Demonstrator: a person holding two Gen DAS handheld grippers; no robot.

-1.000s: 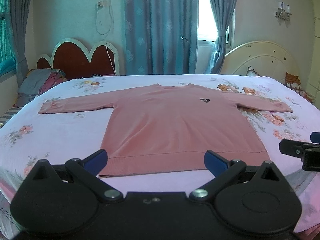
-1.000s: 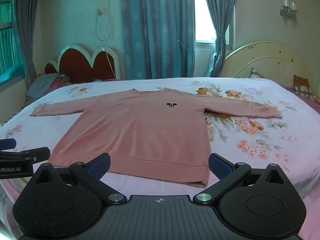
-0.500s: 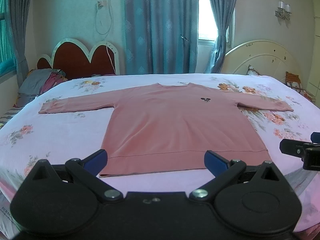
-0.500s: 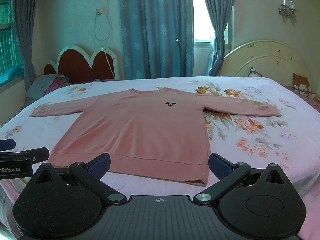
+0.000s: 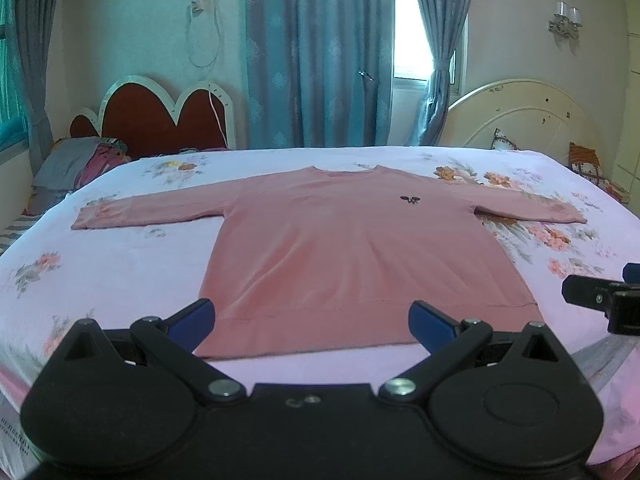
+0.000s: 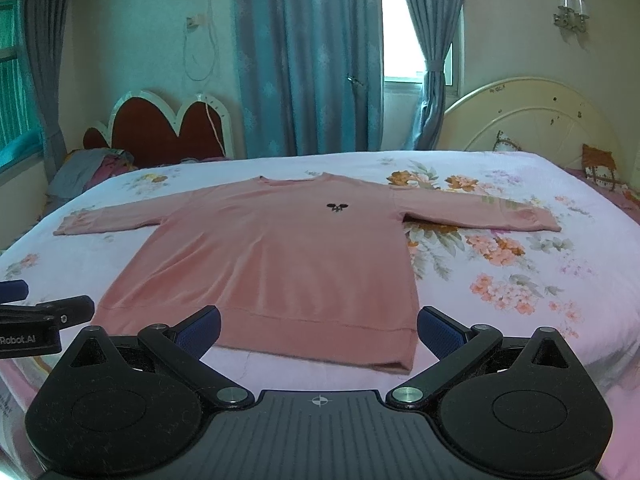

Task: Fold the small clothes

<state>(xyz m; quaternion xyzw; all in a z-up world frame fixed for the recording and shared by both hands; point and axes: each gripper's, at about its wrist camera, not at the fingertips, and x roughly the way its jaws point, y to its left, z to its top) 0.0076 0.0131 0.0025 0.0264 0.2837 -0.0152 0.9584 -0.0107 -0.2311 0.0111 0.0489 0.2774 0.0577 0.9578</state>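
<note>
A pink long-sleeved top (image 5: 352,248) (image 6: 280,256) lies flat on the floral bed sheet (image 5: 120,264) (image 6: 520,264), front up, both sleeves spread out sideways, hem nearest me. A small dark emblem (image 5: 409,199) (image 6: 337,207) marks its chest. My left gripper (image 5: 312,318) hangs open just short of the hem, nothing between its blue pads. My right gripper (image 6: 319,325) is open too, level with the hem's right part. Each gripper shows at the edge of the other's view: the right one (image 5: 600,296) in the left wrist view, the left one (image 6: 44,316) in the right wrist view.
A red scalloped headboard (image 5: 160,116) and a pile of grey and pink bedding (image 5: 76,164) sit at the far left. A cream headboard (image 5: 528,116) stands at the far right. Blue curtains (image 5: 316,52) hang behind the bed.
Both views have shifted very slightly; the top has not moved and both grippers stay open in about the same place.
</note>
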